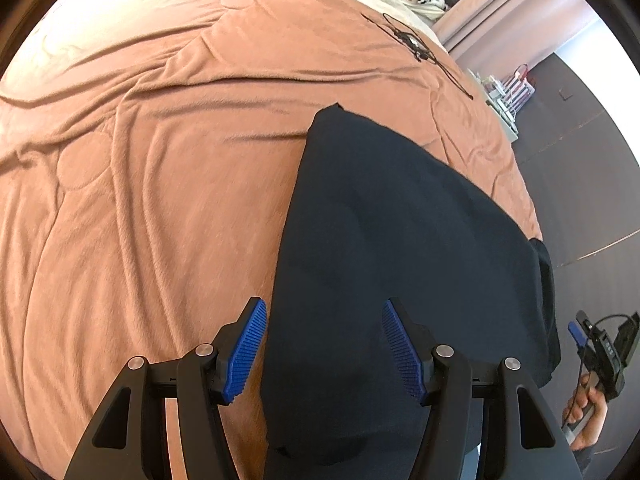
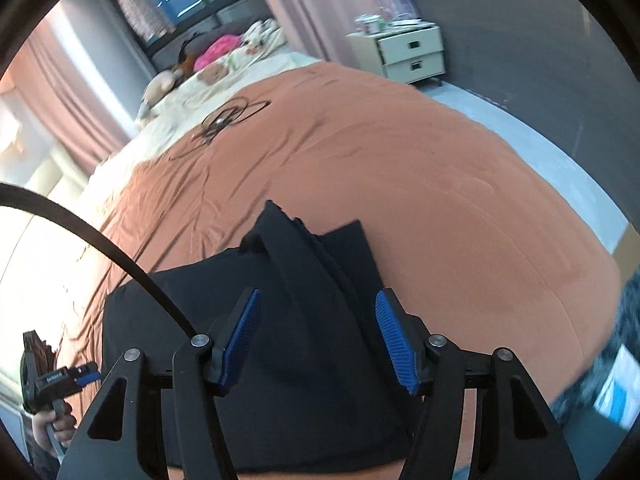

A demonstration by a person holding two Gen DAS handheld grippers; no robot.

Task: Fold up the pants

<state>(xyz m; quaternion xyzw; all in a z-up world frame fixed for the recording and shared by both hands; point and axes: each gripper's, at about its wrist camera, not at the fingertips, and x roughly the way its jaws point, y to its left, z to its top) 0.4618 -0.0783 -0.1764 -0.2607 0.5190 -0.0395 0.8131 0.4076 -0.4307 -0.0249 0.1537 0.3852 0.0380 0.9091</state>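
Note:
Dark navy pants [image 1: 400, 220] lie folded on the orange-brown blanket [image 1: 160, 160] near the bed's edge. In the right wrist view the pants [image 2: 348, 248] show stacked layers with a pointed corner at the far end. My left gripper [image 1: 324, 312] hovers open over the near part of the pants, nothing pinched between its blue pads. My right gripper [image 2: 318, 300] also stands open above the cloth, its pads clear of it. Each gripper appears in the other's view, held by a hand: the right gripper [image 1: 592, 344] and the left gripper [image 2: 60, 380].
A tangle of black cable [image 2: 224, 120] lies further up the blanket [image 2: 460, 184]. Pillows and soft toys [image 2: 224, 48] sit at the head of the bed. A cream nightstand [image 2: 412, 54] stands by the dark wall. A black strap [image 2: 80, 224] crosses the left side.

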